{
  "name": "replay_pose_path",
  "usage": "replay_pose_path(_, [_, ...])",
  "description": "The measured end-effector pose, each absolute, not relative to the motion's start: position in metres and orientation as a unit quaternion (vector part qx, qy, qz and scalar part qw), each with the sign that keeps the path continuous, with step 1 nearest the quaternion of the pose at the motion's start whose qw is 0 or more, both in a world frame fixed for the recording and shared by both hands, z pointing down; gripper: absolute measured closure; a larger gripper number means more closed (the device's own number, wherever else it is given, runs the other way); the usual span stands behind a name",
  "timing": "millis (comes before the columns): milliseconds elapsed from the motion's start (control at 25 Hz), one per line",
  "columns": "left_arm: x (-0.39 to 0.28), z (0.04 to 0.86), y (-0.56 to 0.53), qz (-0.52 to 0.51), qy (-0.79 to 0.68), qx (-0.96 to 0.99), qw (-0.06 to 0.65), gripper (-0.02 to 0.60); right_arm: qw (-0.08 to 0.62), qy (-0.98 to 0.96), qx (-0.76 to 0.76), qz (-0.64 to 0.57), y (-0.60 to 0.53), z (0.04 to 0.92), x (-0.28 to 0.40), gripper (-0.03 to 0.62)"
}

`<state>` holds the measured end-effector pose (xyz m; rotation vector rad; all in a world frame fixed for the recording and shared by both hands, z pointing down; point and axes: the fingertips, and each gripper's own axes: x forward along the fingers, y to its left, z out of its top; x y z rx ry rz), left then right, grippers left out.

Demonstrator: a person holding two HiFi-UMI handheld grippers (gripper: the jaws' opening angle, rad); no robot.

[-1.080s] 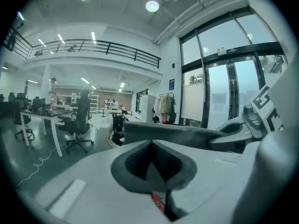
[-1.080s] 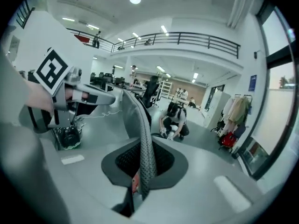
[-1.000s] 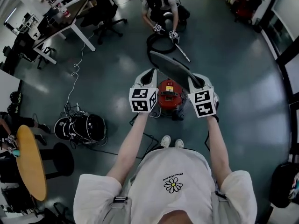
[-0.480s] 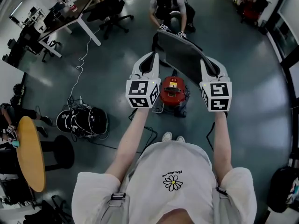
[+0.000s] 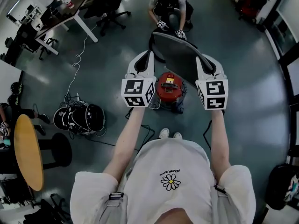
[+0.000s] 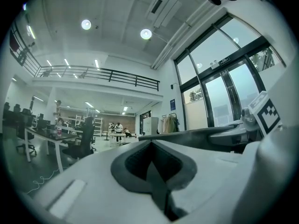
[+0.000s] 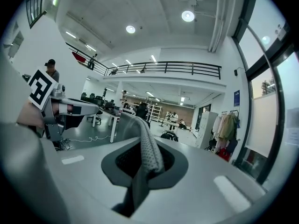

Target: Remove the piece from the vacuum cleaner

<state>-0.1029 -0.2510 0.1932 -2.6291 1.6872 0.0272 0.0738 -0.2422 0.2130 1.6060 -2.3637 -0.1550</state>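
left tool (image 5: 148, 56), right tool (image 5: 201, 58) pinching piece (image 5: 180, 55), vacuum cleaner (image 5: 169, 88) only overhead

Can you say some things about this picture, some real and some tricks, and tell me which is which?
1. The left gripper and the right gripper both pinch the same grey mesh piece. True.
2. The vacuum cleaner is blue. False: it is red.
3. The grey mesh piece lies flat on top of the vacuum cleaner. False: the grippers hold it up in the air, off the vacuum cleaner.
4. The vacuum cleaner stands on the floor just ahead of the person's white shoes. True.
5. Nobody else is in the room. False: another person crouches on the floor farther away.
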Motion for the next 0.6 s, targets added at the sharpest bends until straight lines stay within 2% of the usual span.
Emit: replay_pose_path(600, [-0.115, 0.198, -0.254, 0.01, 0.542, -0.84, 0.002, 0.581, 0.151, -0.817, 0.553, -0.065, -0.245, 0.213, 0.062, 0.559])
